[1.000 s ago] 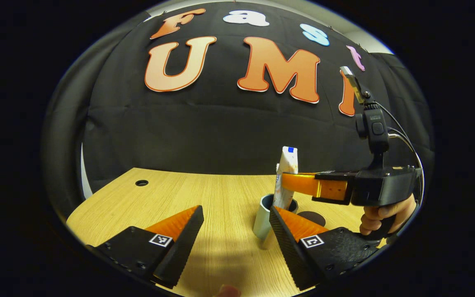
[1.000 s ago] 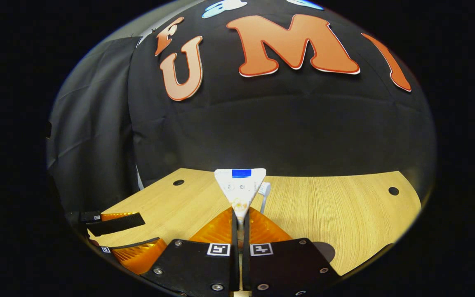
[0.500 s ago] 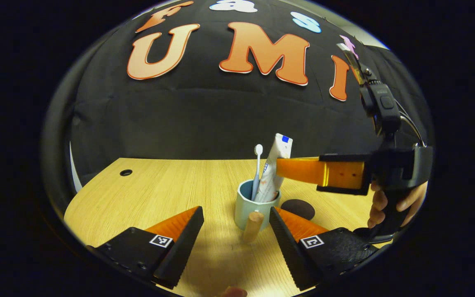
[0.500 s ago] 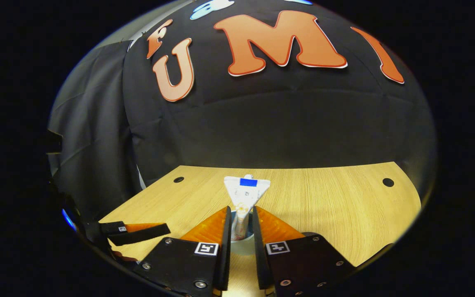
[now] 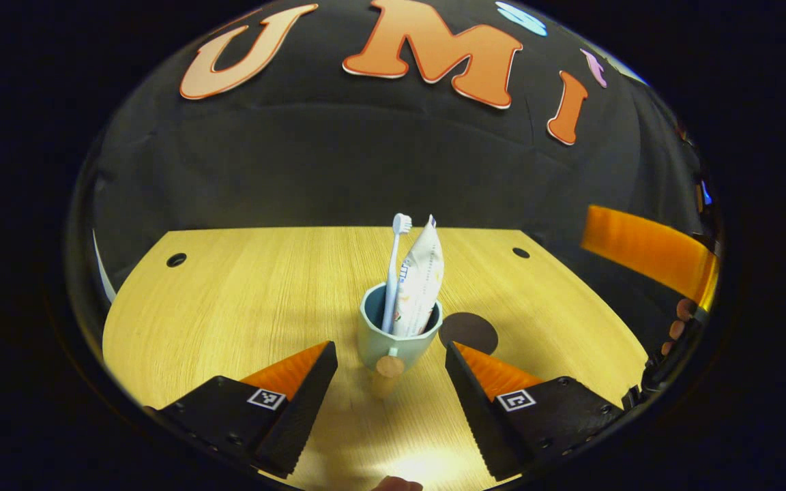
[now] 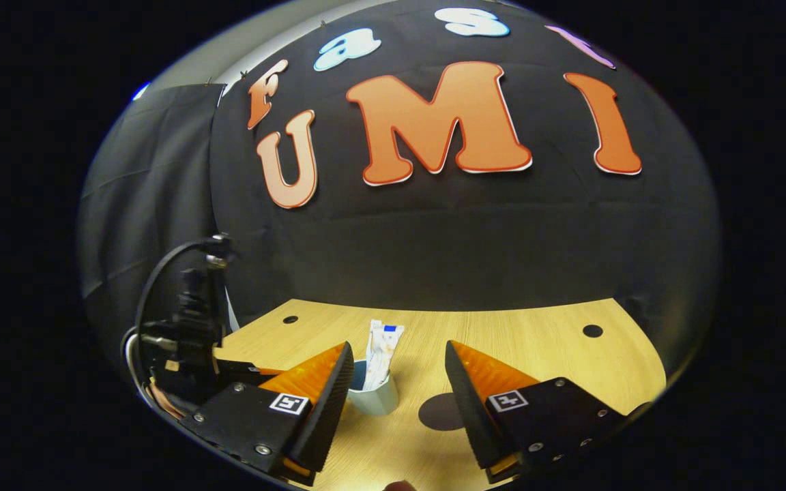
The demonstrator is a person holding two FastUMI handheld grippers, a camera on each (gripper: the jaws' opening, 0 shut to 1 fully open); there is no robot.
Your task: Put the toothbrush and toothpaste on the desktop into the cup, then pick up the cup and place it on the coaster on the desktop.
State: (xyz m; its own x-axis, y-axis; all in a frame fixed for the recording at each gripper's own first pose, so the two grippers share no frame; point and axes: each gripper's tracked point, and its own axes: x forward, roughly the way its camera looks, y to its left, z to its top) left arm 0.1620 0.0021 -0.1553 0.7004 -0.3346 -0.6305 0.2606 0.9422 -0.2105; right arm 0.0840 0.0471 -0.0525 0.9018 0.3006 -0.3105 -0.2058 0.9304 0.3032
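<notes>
Toothbrush [image 5: 394, 269] and toothpaste [image 5: 420, 279] both stand upright inside the cup [image 5: 396, 339], so the loading step looks complete and the step in hand is judged to be the pickup of the cup for transfer to the coaster [image 5: 468, 332]. In the left gripper view the cup sits on the wooden desktop [image 5: 243, 300] just ahead of the left gripper [image 5: 390, 374], centred between its two fingers, with its short wooden handle [image 5: 387, 372] pointing toward the camera; the dark round coaster lies flat just to the right of the cup, close beside it and slightly farther off. The left gripper's jaws stand wide apart, holding nothing and touching nothing, the cup lying just beyond the fingertips. In the right gripper view the right gripper [image 6: 398, 365] is likewise spread wide and empty, set back from the cup, which shows beyond its left finger, the coaster [image 6: 442, 412] between the fingers. The next move, as judged, calls for advancing the left gripper until its fingers flank the cup body or handle, closing firmly, lifting without tipping the tall contents, and carrying the cup a short way right onto the coaster.
</notes>
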